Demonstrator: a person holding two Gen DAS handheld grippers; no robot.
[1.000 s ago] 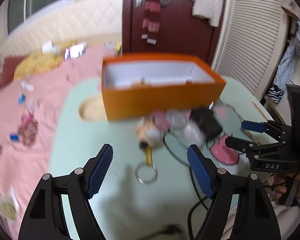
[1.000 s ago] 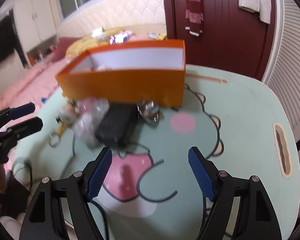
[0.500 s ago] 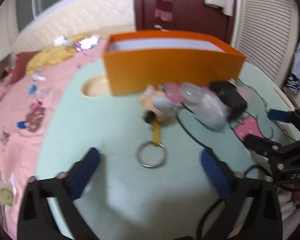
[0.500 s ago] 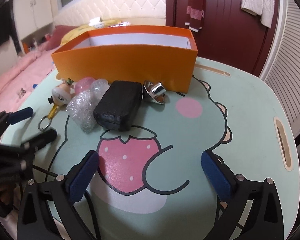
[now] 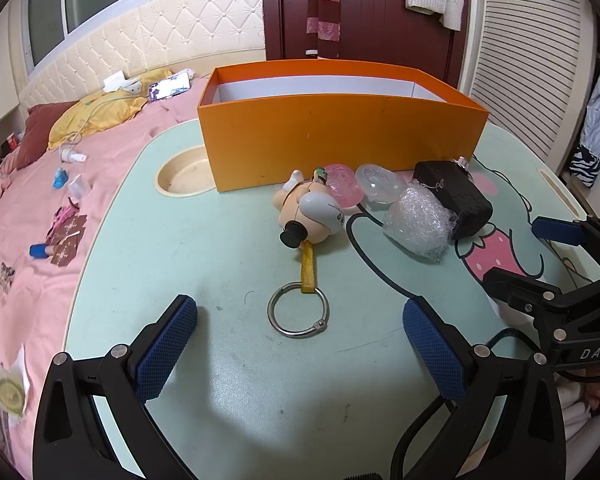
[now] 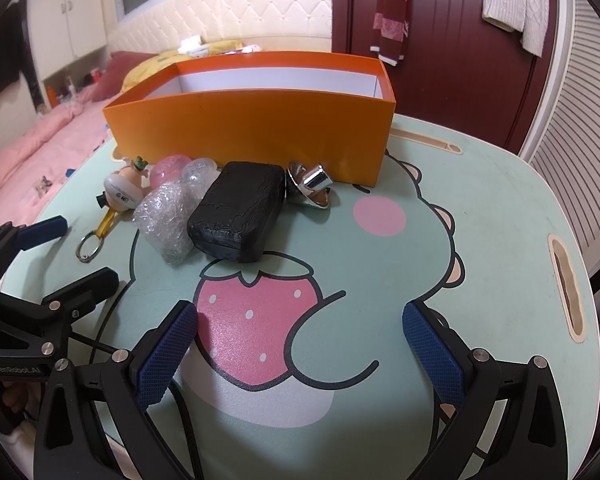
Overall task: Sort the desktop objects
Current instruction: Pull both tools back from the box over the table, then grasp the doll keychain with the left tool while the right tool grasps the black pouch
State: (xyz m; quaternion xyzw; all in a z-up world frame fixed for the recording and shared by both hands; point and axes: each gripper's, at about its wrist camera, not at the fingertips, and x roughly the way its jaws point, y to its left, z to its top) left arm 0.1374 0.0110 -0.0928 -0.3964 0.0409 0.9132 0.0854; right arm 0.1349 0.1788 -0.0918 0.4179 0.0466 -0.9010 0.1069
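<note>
Clutter — a keychain toy (image 5: 310, 212), two shells (image 5: 360, 186), bubble wrap (image 5: 418, 224), a black block (image 6: 238, 210) and a chrome top (image 6: 312, 186) — huddles against the orange box's (image 5: 340, 140) near wall, probably staged for dropping in. Both grippers, left (image 5: 300, 350) and right (image 6: 300, 354), hang short of the box, empty, their jaws just opened and now spread wide, ready for a first pick.

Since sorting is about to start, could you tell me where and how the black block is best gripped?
Probably across the black block at its two long sides, coming from above: they look flat and parallel. The bubble wrap crowds its left flank; the right gripper is open.
</note>
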